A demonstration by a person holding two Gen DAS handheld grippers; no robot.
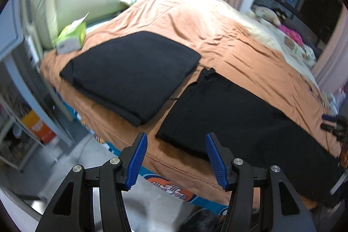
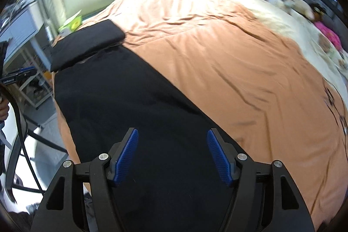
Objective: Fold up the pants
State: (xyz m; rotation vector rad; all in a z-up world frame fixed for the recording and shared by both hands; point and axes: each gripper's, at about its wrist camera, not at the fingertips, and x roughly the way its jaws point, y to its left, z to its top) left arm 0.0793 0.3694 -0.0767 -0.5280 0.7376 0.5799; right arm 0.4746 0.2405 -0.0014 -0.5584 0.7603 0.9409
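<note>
- My left hand-held gripper: jaws apart, nothing between the blue pads. Released. It hangs over the near edge of the bed, pointing down and forward.
- My right hand-held gripper: jaws also apart, blue pads clear of any cloth. Released. It hangs above the pants, not gripping them.
- Pants: black, lying flat and long on the orange blanket. In the left view they start just ahead of and to the right of my left hand-held gripper and run away to the right along the bed edge. In the right view the pants fill the space directly under and ahead of my right hand-held gripper, stretching forward and to the left.
- Folded black garment: a neat rectangular stack, ahead and slightly left of my left hand-held gripper, just beside the far end of the pants with a strip of blanket between them. In the right view the same stack sits at the far end of the pants, well ahead and left; I cannot tell there whether the two touch.
- Green box: beyond the folded stack, at the far left corner of the bed.
- Stuffed toys: far ahead to the right, on a pale cover at the far side of the bed.
- Both views are a little blurred at the edges.
</note>
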